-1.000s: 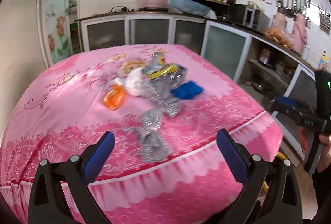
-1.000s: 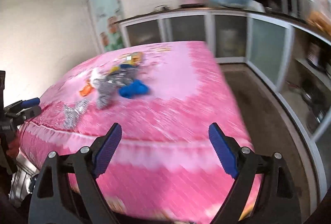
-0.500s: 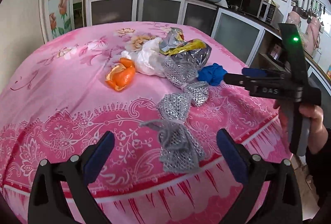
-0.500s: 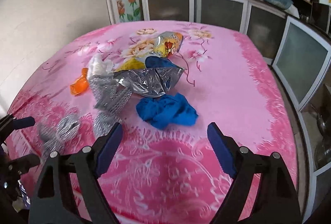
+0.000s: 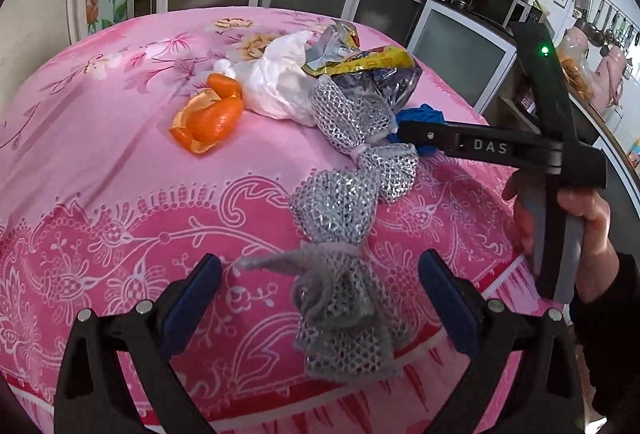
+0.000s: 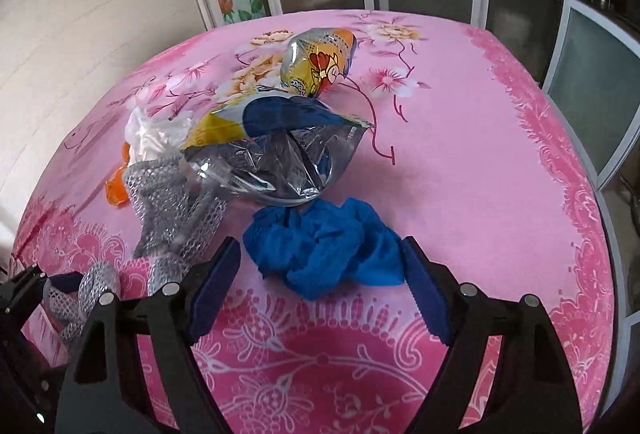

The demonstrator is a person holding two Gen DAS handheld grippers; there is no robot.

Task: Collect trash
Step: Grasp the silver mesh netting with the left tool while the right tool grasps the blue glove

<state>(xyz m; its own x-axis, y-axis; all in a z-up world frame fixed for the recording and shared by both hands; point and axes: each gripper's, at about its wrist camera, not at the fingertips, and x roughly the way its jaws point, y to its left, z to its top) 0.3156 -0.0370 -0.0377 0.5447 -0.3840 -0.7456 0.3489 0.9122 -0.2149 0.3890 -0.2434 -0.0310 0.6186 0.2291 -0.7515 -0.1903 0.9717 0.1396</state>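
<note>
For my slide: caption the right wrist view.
Open right tool closing around a crumpled blue cloth on the pink tablecloth.

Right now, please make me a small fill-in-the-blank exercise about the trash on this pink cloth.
1. The peel beside the white bag is ____ in colour.
2. The crumpled cloth before the right gripper is ____.
3. The left gripper stands open around a silver ____ wrapper.

Missing words: orange; blue; mesh

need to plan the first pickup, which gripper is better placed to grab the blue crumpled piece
Right. The right gripper is open with its jaws flanking the blue crumpled piece, closing in. The left gripper is open over the silver mesh wrapper instead.
</note>
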